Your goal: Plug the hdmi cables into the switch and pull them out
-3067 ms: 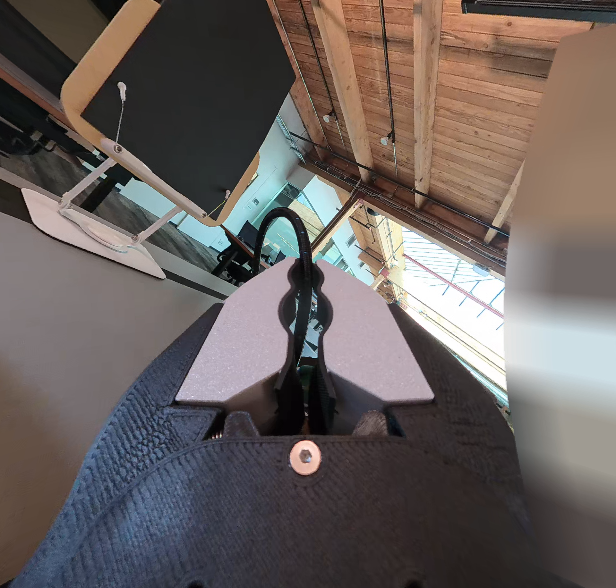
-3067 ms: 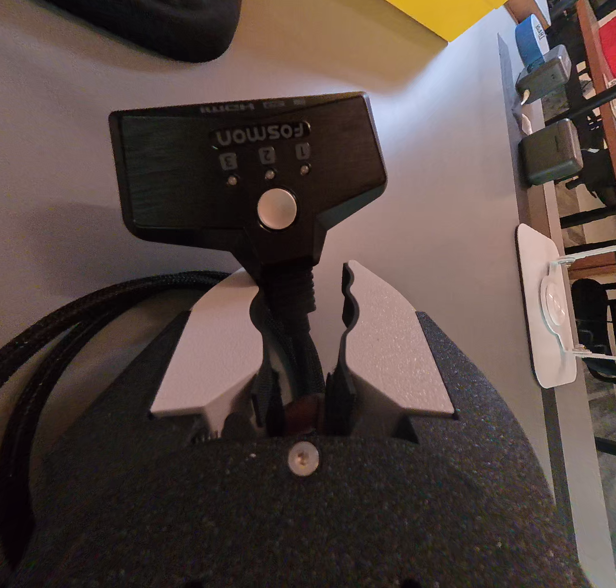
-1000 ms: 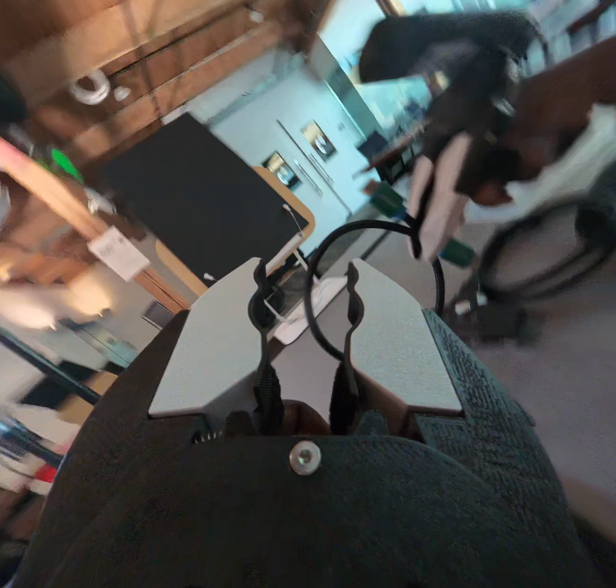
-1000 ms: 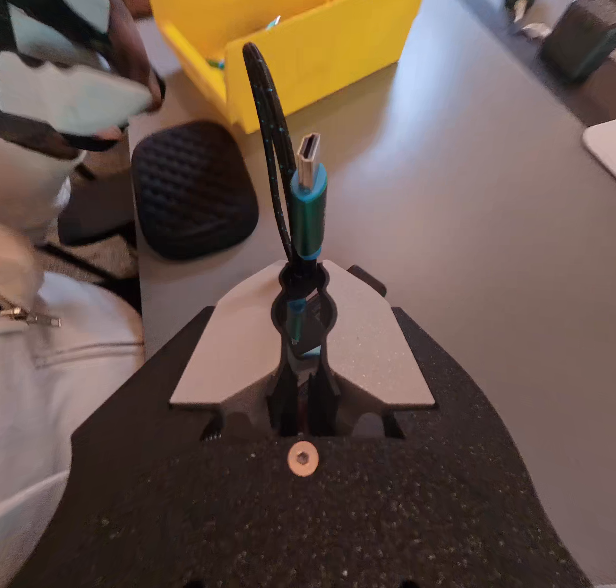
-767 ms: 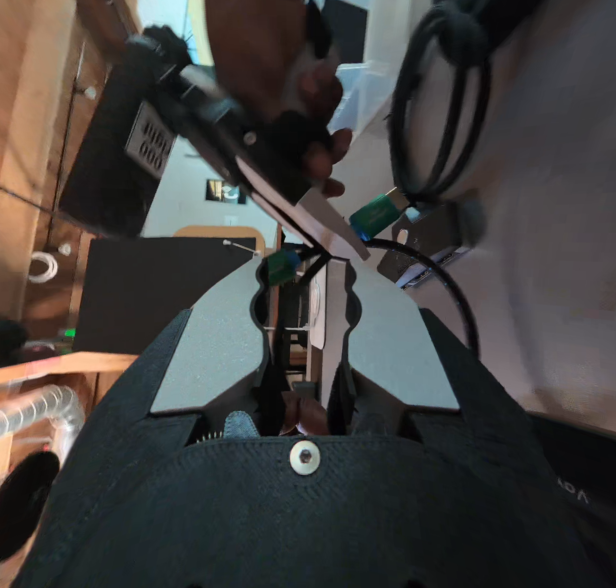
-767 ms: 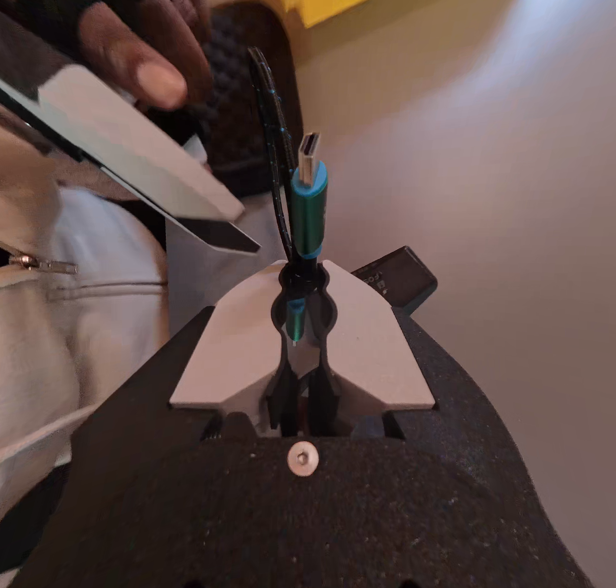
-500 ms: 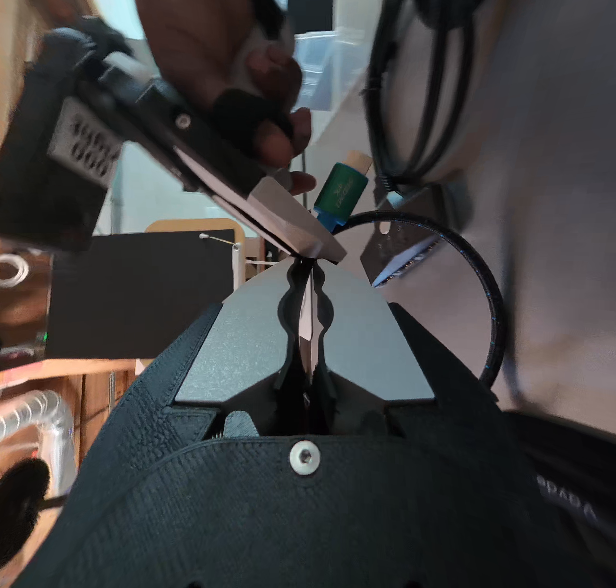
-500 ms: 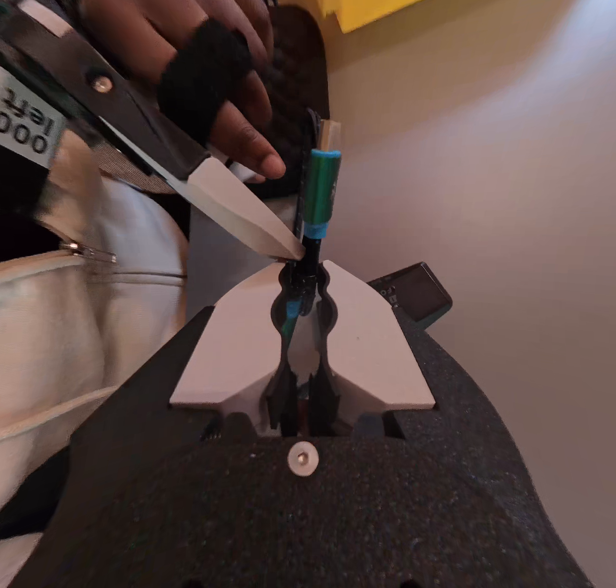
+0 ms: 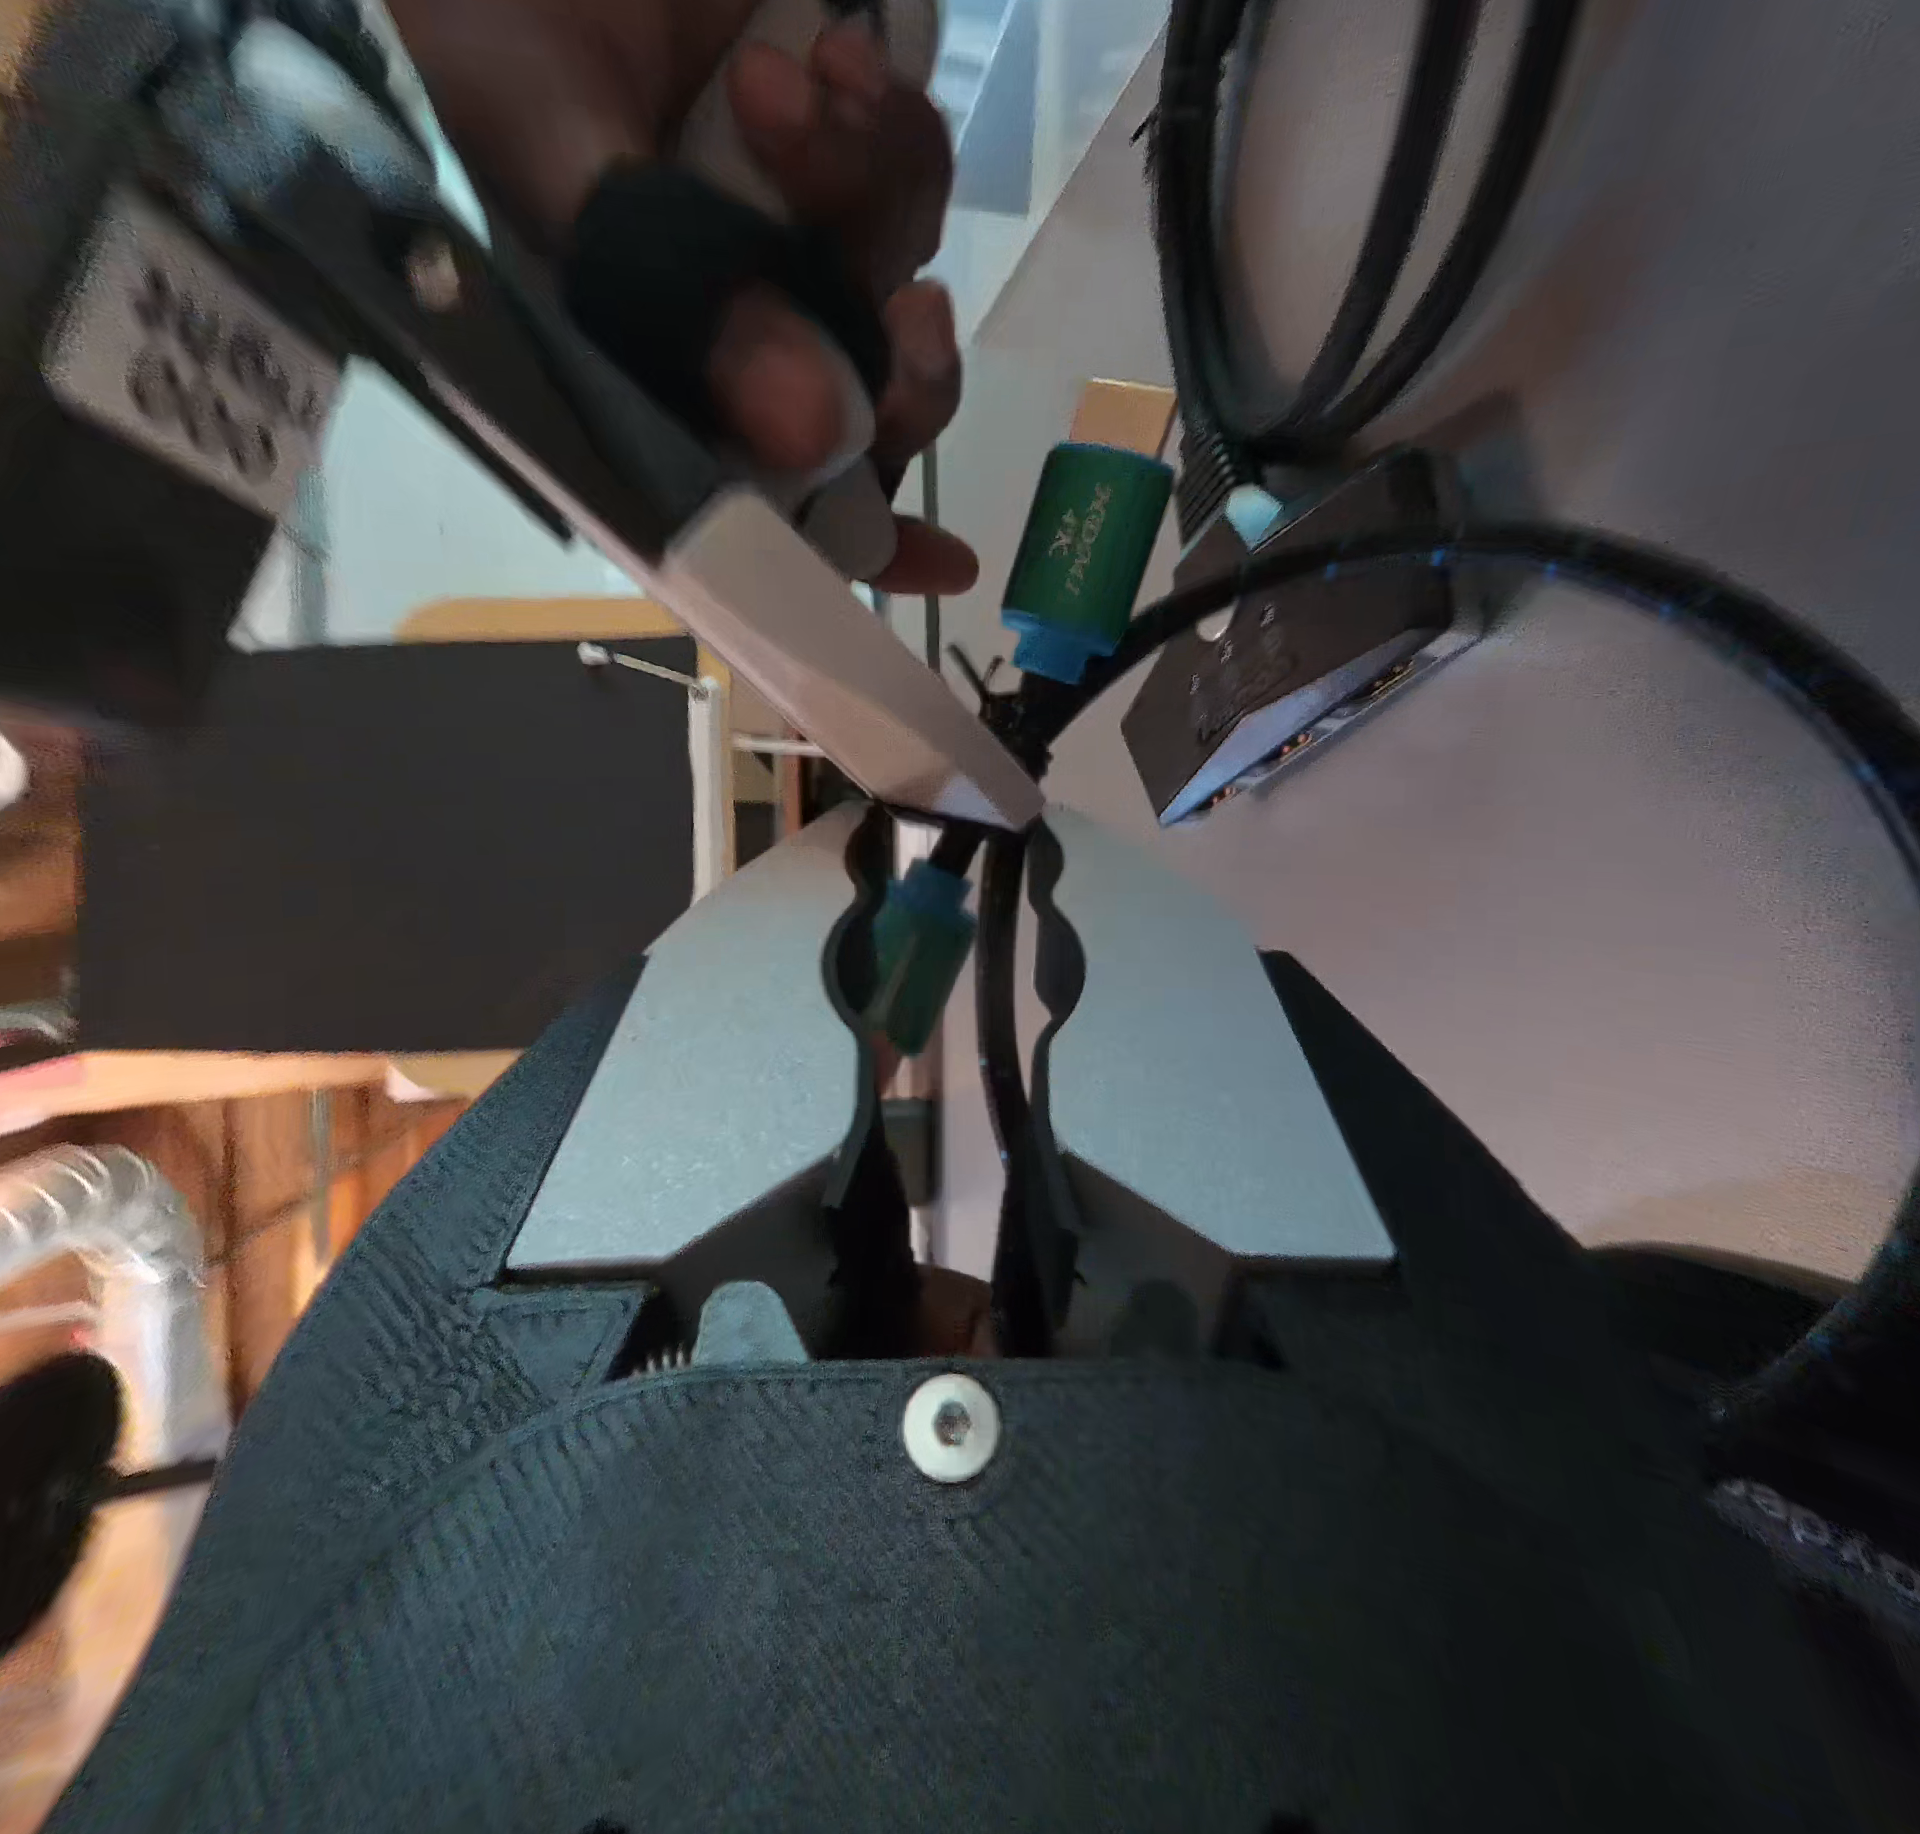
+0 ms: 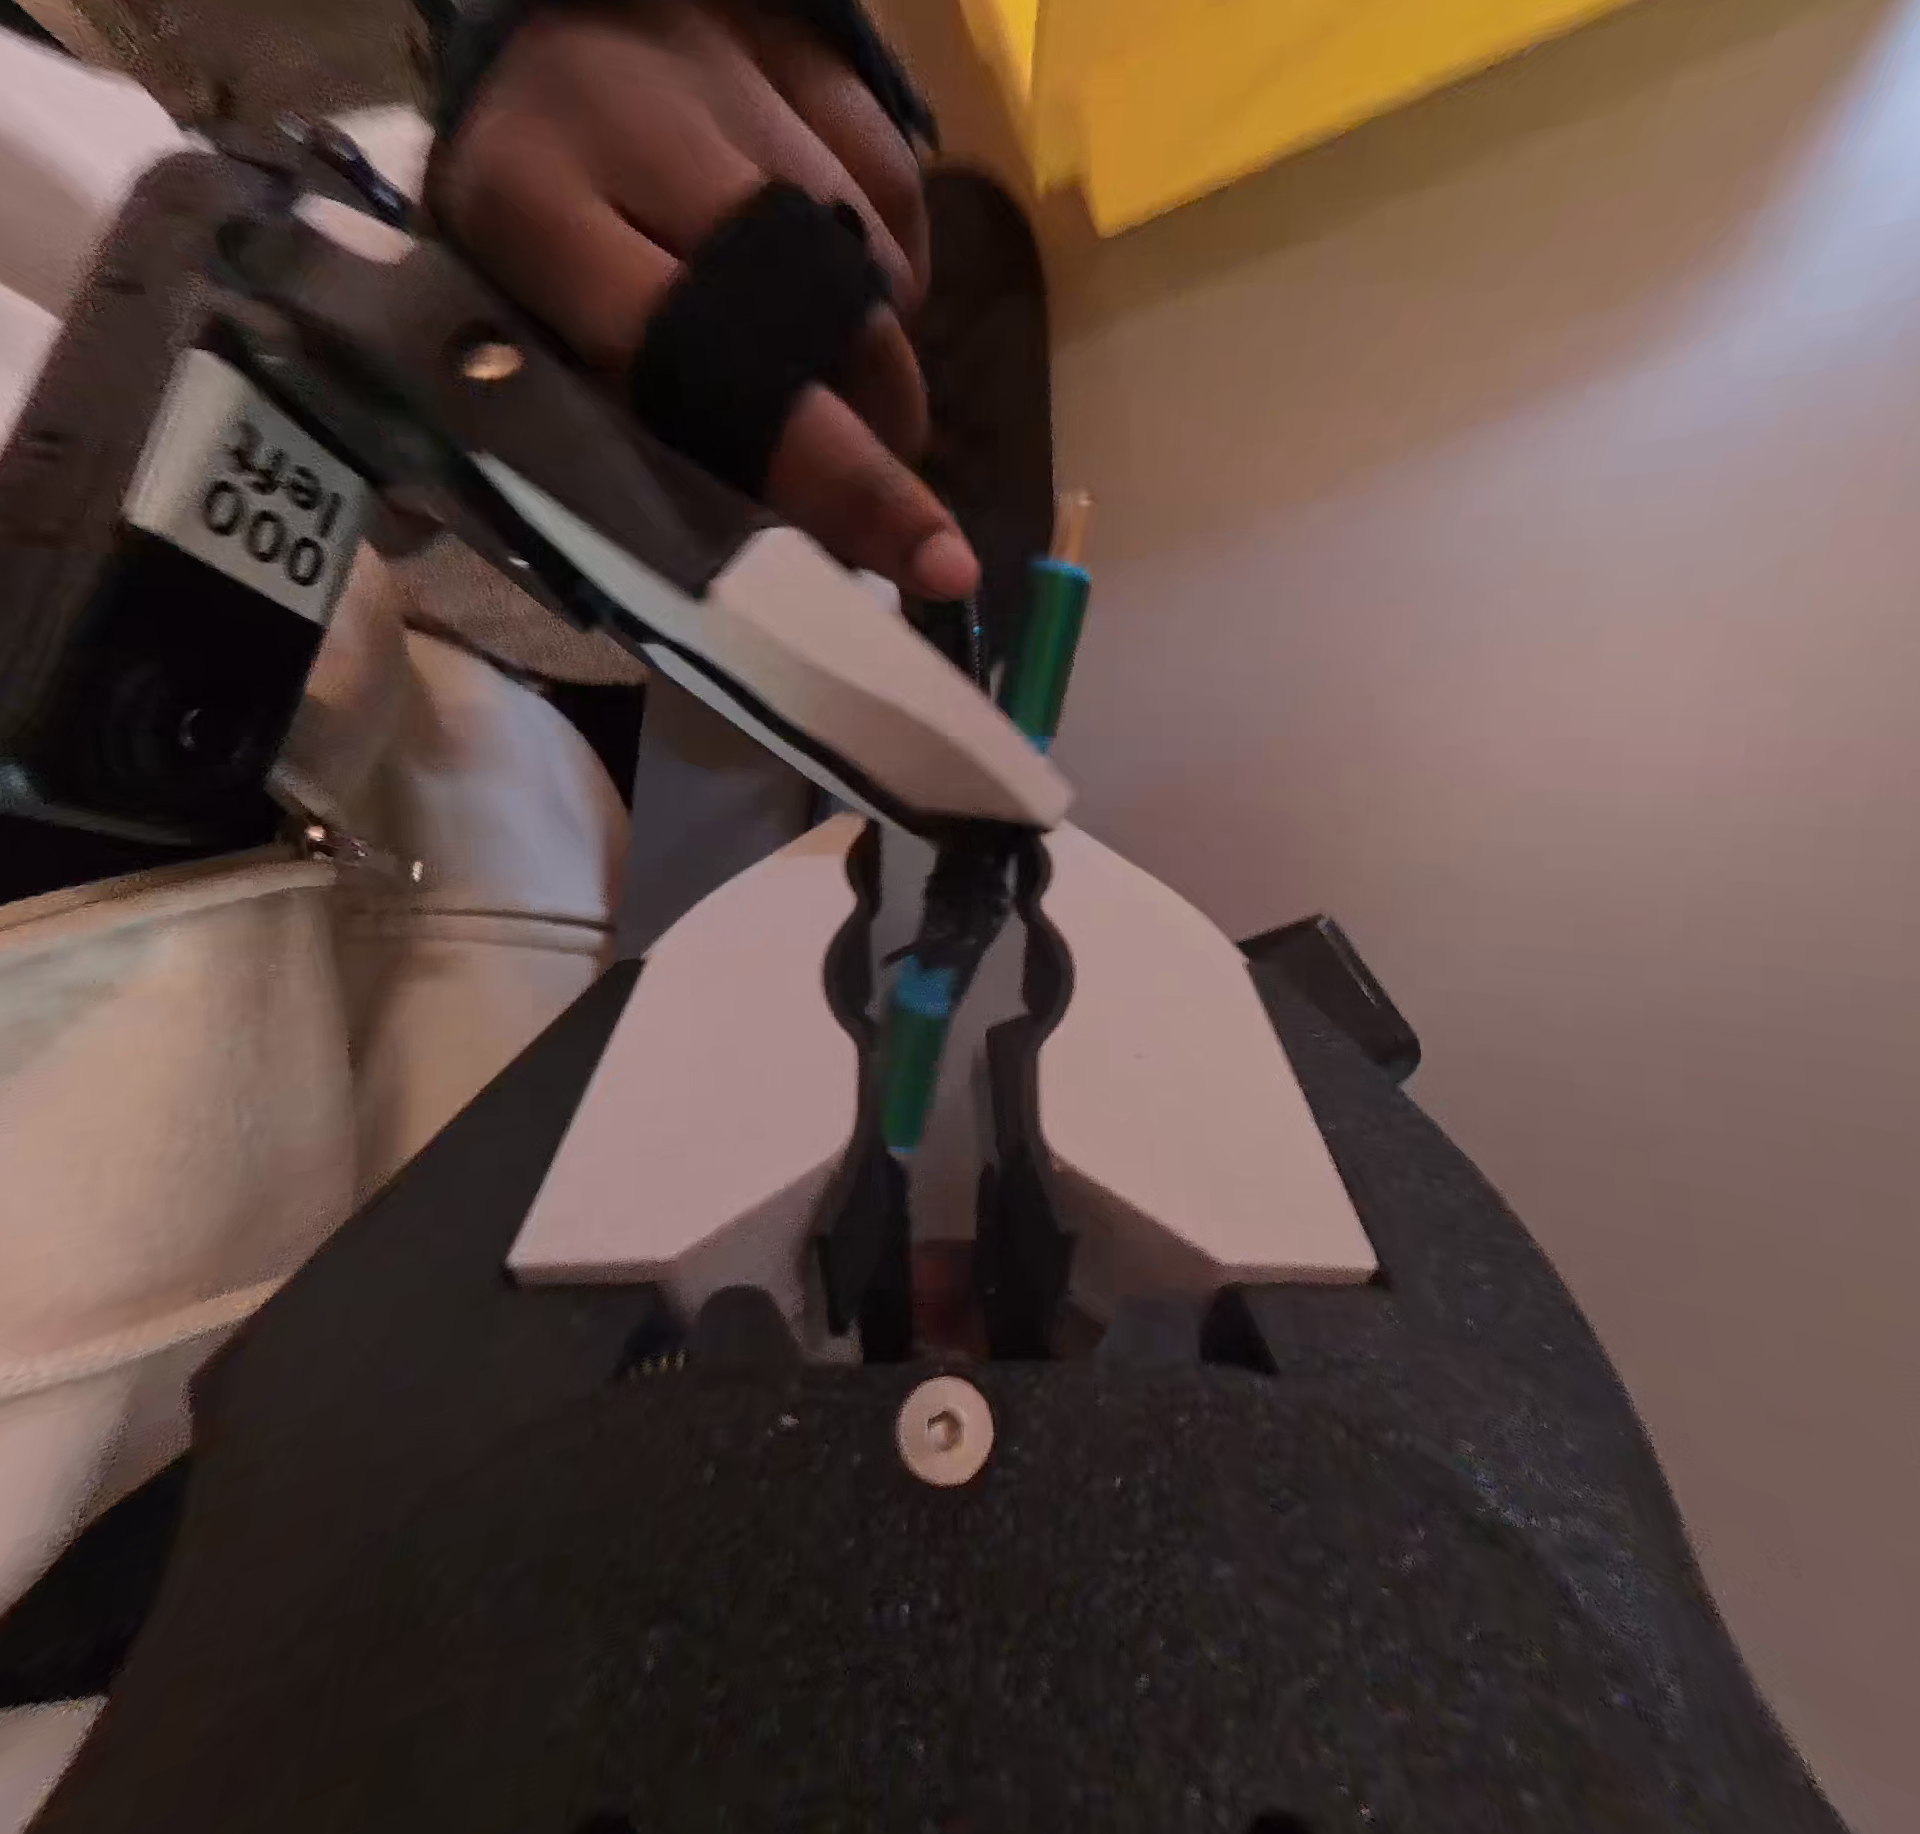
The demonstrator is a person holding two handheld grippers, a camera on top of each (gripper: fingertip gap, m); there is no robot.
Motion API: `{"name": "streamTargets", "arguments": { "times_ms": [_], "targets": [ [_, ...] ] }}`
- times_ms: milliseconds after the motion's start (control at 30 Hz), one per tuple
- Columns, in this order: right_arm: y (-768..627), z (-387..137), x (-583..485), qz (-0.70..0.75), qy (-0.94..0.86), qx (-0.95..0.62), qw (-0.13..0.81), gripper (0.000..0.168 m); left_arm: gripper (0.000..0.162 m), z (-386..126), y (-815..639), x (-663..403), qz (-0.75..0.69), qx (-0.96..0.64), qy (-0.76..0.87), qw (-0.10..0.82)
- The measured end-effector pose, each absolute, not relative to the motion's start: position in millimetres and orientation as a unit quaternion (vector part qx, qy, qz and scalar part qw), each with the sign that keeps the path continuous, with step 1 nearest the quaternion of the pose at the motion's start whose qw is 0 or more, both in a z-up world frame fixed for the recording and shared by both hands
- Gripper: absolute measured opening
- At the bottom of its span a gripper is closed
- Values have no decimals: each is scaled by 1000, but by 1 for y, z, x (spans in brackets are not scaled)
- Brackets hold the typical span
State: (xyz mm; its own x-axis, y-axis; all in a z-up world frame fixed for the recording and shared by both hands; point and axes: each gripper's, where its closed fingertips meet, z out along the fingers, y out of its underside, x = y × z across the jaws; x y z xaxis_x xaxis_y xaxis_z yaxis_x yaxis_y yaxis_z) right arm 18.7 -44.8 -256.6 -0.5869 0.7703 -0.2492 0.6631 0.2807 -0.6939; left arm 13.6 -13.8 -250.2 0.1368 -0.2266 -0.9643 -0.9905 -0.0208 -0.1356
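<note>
A braided cable (image 9: pixel 1003 1015) is met by both grippers above the table (image 9: pixel 1507 901).
The left gripper (image 9: pixel 951 937) is seen partly open around it; the right gripper (image 10: pixel 945 937) is likewise parted, its grip unclear.

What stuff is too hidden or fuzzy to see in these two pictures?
- Left wrist view: whether the left claw pinches the black cable. The right claw covers that spot.
- Right wrist view: most of the switch, which is behind the right claw's own finger.
- Right wrist view: the metal end of the green plug, which is blurred.
- Left wrist view: the coiled cable, cut off by the top edge.
</note>
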Motion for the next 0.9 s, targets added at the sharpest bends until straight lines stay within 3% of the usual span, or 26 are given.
{"name": "streamTargets", "arguments": {
  "times_ms": [67,167,333,467,700,733,800,900],
  "targets": [
    [-47,-246,15,433,-789,-422,111,41,15,-248,-13,3,364,-629,479,492],
    [-27,-253,14,354,-819,-368,262,56,7,-257,-17,-16,307,-684,445,490],
    [-29,-258,21,282,-833,-252,403,47,7,-277,-24,-21,252,-720,439,474],
    [-27,-257,22,298,-818,-261,417,30,7,-281,-28,-17,229,-723,446,475],
    [-33,-267,23,320,-814,-269,403,20,8,-286,-35,-11,157,-739,432,492],
    [-33,-269,24,329,-813,-277,393,20,11,-286,-37,-9,141,-741,429,497],
    [-31,-274,25,334,-813,-290,379,20,34,-275,-41,0,84,-733,410,536],
    [-31,-274,24,342,-809,-303,370,20,40,-243,-48,17,-49,-705,357,611]
  ]
}}
